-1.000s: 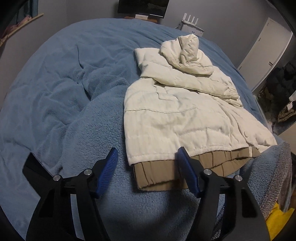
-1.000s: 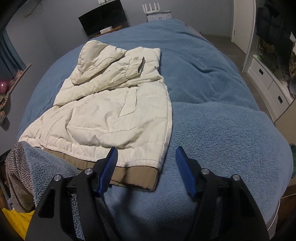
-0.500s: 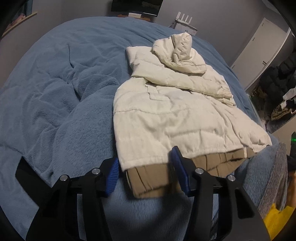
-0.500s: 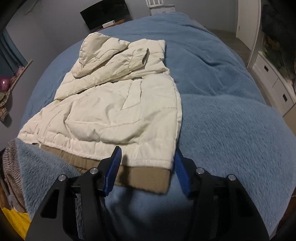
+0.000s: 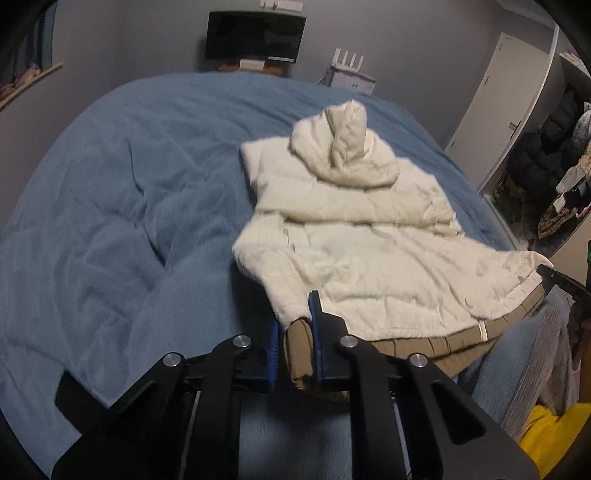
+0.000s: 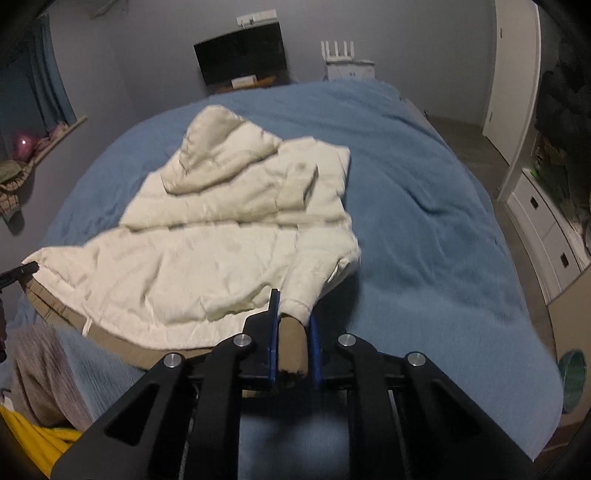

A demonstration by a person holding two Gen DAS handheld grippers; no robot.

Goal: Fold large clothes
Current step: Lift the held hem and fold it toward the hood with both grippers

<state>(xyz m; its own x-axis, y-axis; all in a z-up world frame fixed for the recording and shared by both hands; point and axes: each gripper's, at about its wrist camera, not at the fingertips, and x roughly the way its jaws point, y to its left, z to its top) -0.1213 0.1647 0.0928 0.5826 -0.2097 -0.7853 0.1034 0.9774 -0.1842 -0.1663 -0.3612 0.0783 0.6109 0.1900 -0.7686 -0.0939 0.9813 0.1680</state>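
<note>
Cream hooded jacket [image 5: 369, 258] lies face-up on the blue blanket [image 5: 129, 221], hood [image 5: 347, 151] at the far end toward the dark TV [image 5: 255, 35], tan hem band [image 5: 436, 343] at the near end. Sleeves are folded across the chest just below the hood. Left gripper [image 5: 295, 332]: jaws have just been closing and are now narrow, blue pads [image 5: 314, 314] pinching the jacket's near-left hem corner, tan lining bunched between them. Right gripper [image 6: 291, 325]: same story, jaws just closed down and narrow, clamped on the jacket's [image 6: 221, 236] near-right hem corner, tan fabric squeezed between the blue fingers [image 6: 272, 314]. Both held corners are pulled up off the blanket [image 6: 424, 221]; the hem between them sags in a curve, and the rest of the jacket is flat on the bed. In the left wrist view the other tool's black tip shows at the jacket's far hem corner; the right wrist view mirrors this. Grey knit fabric [image 6: 40, 369] and something yellow [image 6: 29, 443] sit at the bed edge just beside the hem. White router [image 6: 341, 50] stands beside the TV [image 6: 240, 51], beyond the hood [image 6: 218, 147].
</note>
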